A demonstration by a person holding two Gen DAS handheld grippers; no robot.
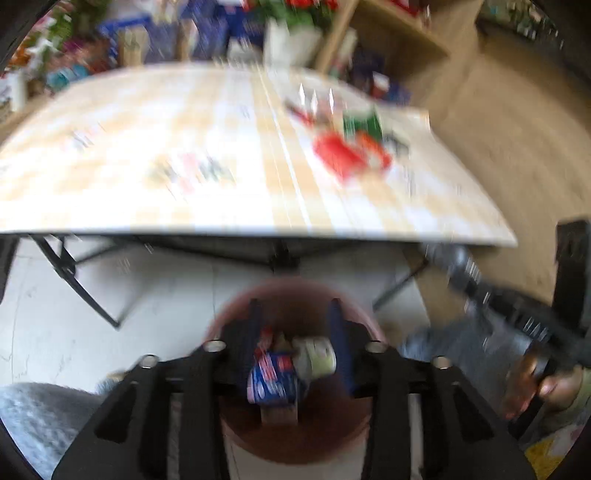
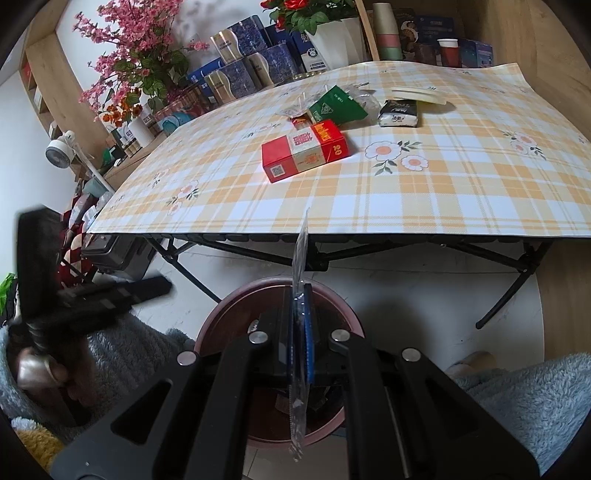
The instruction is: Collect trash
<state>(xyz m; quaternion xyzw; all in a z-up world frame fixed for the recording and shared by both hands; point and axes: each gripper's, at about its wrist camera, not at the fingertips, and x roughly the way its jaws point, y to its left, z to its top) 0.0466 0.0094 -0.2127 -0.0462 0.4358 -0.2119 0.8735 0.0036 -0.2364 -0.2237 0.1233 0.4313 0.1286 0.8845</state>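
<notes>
My left gripper (image 1: 295,314) is open over the round dark-red trash bin (image 1: 236,314) on the floor; the view is blurred. Inside the bin lie a blue-and-white wrapper (image 1: 273,380) and a pale crumpled piece (image 1: 317,356). My right gripper (image 2: 301,295) is shut on a thin clear plastic wrapper (image 2: 301,254), held edge-on above the same bin (image 2: 343,314). On the checked table (image 2: 443,192) remain a red box (image 2: 304,149), a green packet (image 2: 338,105), a black-and-white pack (image 2: 399,112) and a flat white lid (image 2: 419,95).
The folding table's black legs (image 2: 506,295) stand behind the bin. Shelves with boxes, flowers (image 2: 125,62) and a white pot (image 2: 332,33) line the back. The left gripper's handle (image 2: 92,299) and hand show at the left. Grey fleece (image 2: 517,398) lies at both sides.
</notes>
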